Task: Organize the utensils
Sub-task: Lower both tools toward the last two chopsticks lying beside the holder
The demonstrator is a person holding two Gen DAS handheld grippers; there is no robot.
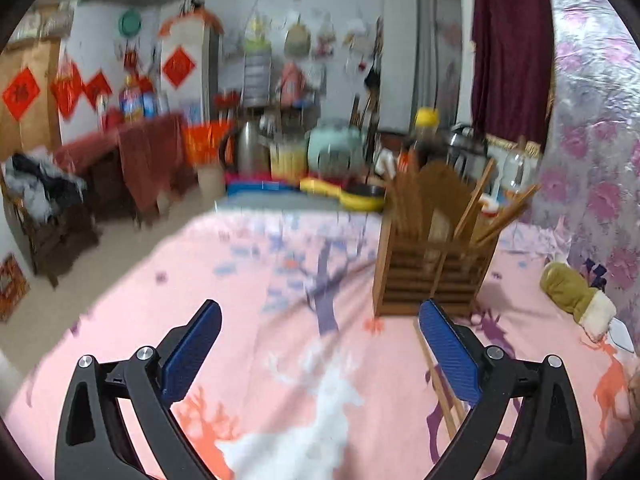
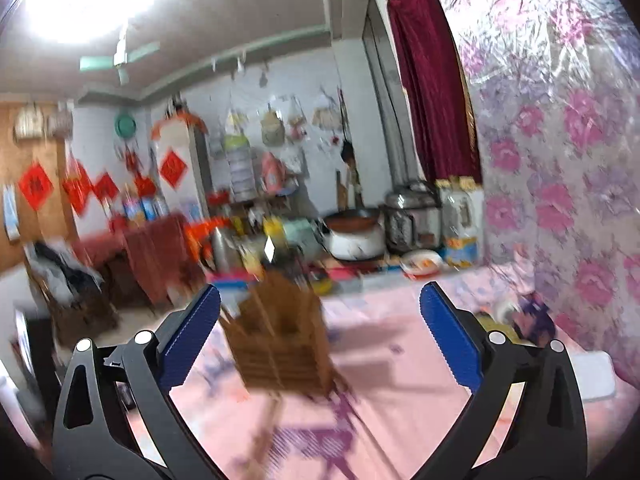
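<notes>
A slatted wooden utensil holder (image 1: 430,264) stands on the pink patterned cloth (image 1: 248,280), with chopsticks and a wooden spatula (image 1: 440,188) sticking out of it. A pair of wooden chopsticks (image 1: 440,388) lies on the cloth beside my left gripper's right finger. My left gripper (image 1: 320,312) is open and empty, just short of the holder. In the right wrist view the holder (image 2: 280,344) is blurred and sits between the fingers of my right gripper (image 2: 320,296), which is open and empty. A blurred wooden stick (image 2: 272,420) lies in front of the holder.
A yellow-brown stuffed cloth item (image 1: 576,296) lies at the right by the floral wall covering (image 1: 600,160). A white pad (image 2: 592,376) lies at the right. Beyond the cloth's far edge stand pots, a rice cooker (image 2: 412,216), a kettle (image 1: 248,148) and bottles.
</notes>
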